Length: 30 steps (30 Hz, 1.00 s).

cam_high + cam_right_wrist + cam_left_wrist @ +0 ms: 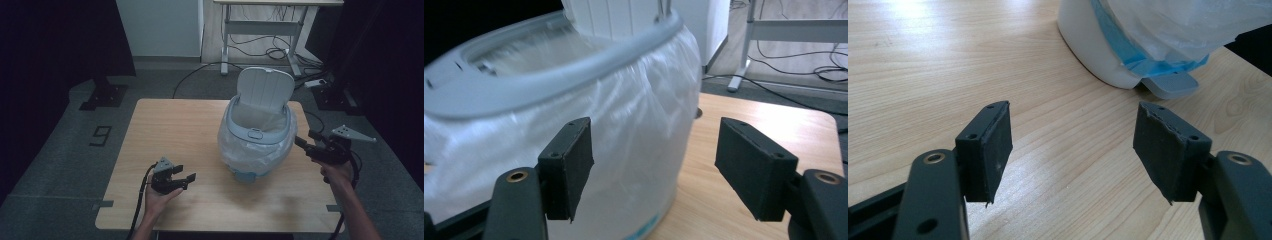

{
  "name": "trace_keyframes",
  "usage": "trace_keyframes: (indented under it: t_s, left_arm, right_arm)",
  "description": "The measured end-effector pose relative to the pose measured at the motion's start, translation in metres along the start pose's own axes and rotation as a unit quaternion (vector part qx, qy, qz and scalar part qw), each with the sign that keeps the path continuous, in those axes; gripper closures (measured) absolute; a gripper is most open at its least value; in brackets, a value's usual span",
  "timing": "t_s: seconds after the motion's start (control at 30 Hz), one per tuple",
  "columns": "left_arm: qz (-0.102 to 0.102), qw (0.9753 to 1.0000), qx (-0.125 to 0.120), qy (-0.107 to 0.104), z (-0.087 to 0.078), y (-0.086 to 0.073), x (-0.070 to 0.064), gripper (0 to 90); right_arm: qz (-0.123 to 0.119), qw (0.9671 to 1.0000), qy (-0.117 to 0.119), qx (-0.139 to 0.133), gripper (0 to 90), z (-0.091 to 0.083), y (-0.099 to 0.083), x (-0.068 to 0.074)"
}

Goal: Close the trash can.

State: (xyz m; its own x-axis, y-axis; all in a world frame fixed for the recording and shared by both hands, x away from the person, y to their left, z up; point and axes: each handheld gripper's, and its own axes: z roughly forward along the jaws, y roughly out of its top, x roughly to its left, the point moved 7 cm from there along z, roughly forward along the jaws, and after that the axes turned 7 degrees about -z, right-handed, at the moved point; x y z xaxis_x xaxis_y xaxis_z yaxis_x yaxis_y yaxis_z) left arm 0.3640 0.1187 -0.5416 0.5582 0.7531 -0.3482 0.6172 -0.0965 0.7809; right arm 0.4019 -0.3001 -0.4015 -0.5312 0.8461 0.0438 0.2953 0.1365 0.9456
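From the high view we see a small white bin standing right of centre on the wooden table, lid raised and a clear bag folded down over its outside. Our left gripper hovers over the near table, jaws spread and empty, well apart from the bin. Our right gripper sits just beside the bin's right flank, also parted and holding nothing.

In the left gripper view, the pads frame bare wood; the bin's base and its pedal lie ahead.

In the right gripper view, the bag bulges under the grey rim, close before the open jaws.

We judge the thin film could tear or slip off the rim if pinched and tugged, and the light bin might tip. Its inside is hard to read, and the bag's lower edge is cut off.
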Motion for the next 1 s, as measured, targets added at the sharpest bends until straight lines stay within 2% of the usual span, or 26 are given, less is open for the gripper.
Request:
trace_keyframes:
  t_s: [0.23, 0.4, 0.73, 1.0]
  left_arm:
    - [0.0, 1.0, 0.008, -0.005, 0.001, -0.001, -0.001, 31.3]
    - [0.006, 0.9998, 0.011, -0.015, -0.001, -0.002, -0.005, 31.2]
    - [0.004, 0.9996, 0.016, -0.022, 0.0, -0.003, -0.005, 31.3]
    - [-0.004, 0.9996, 0.013, -0.024, -0.003, -0.003, -0.003, 31.3]
  right_arm:
    - [-0.004, 0.9999, 0.007, -0.014, 30.2, 0.004, 0.031, 0.002]
    - [-0.009, 0.9998, 0.009, -0.013, 29.5, 0.012, 0.049, 0.0]
    - [-0.008, 0.9999, 0.008, 0.0, 28.5, 0.031, 0.058, -0.006]
    - [-0.008, 0.9999, 0.013, -0.005, 28.3, 0.047, 0.073, -0.01]
